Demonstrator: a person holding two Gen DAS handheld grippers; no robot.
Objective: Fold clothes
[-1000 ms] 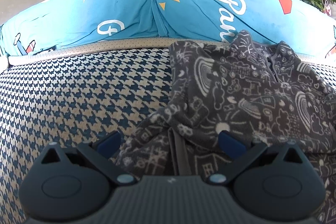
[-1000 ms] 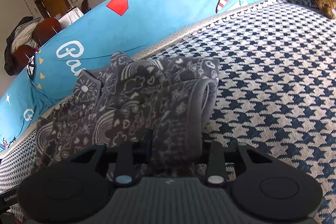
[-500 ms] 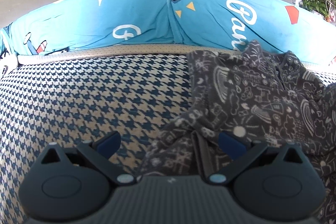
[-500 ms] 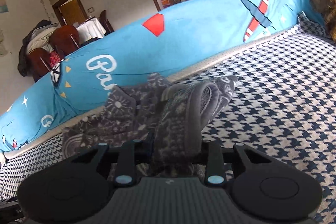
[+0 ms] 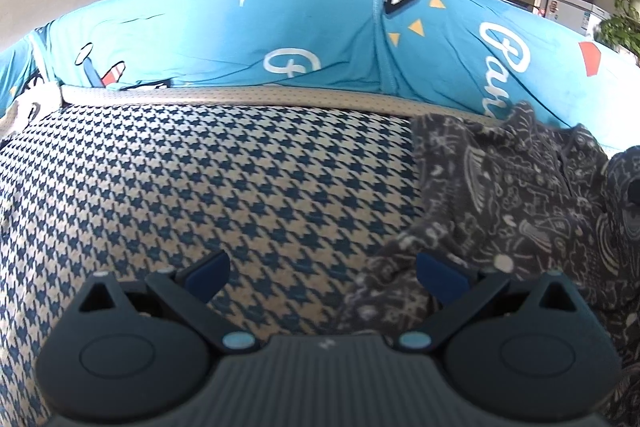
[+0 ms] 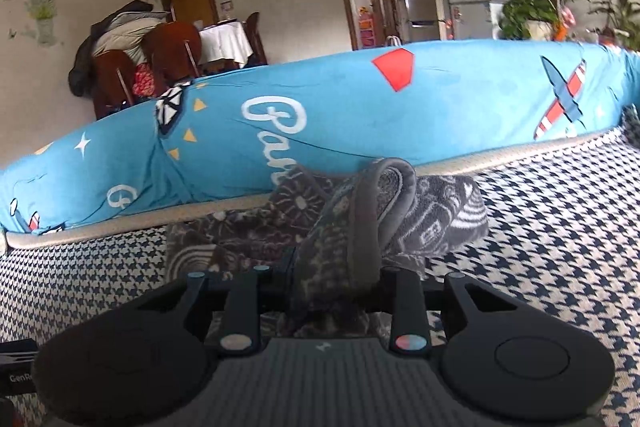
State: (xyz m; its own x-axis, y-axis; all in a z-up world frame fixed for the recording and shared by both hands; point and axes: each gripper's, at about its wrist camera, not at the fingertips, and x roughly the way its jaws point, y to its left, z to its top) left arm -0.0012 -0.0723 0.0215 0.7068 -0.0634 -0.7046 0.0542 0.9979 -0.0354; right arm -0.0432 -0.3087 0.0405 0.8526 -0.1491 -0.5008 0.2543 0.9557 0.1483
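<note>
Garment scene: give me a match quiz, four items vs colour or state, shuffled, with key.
Items:
1. garment
2. cushion
3. left gripper
4. right gripper

States:
A. blue with white lettering
B. jaws open, nothing pinched
C. dark grey with white doodles
D. jaws shut on garment

Pairs: 1-C, 2-A, 3-B, 4-D
</note>
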